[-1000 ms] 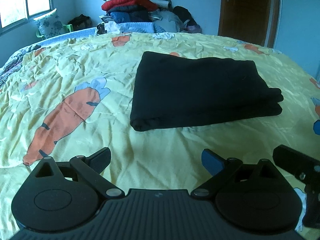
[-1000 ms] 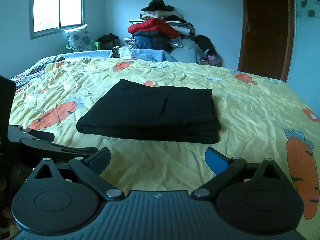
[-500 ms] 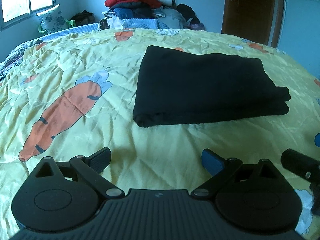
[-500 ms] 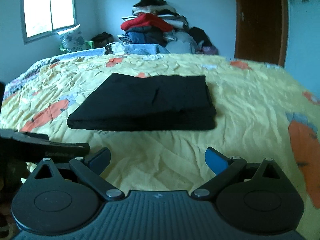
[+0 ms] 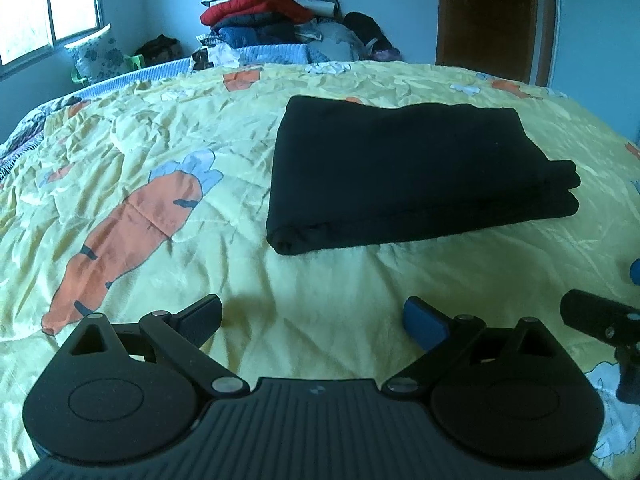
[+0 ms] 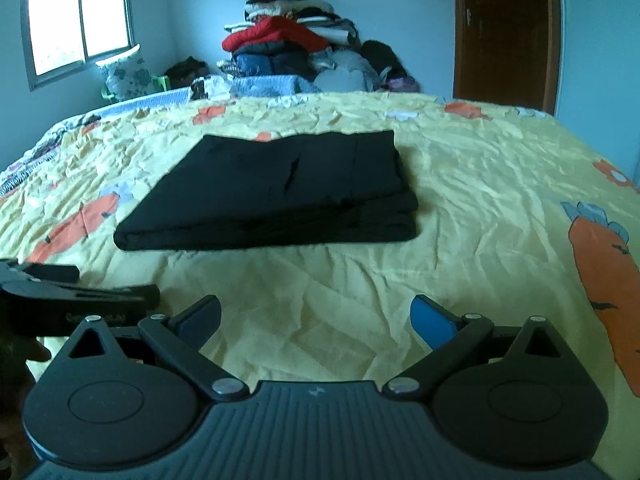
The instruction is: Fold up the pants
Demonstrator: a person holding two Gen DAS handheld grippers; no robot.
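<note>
Left wrist view: pants (image 5: 404, 172) lie folded on the bed (image 5: 320, 280) — task looks finished; both grippers' jaws gape, holding nothing.

Dim bluish daylight from the window (image 6: 80, 20), soft shadows, sharp focus, strong fisheye bending at edges.

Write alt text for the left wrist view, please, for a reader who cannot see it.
Black pants lie folded into a neat rectangle on a yellow bedspread printed with orange carrots. The open left gripper is in the foreground, holding nothing. A pile of clothes and a brown door are behind.
</note>
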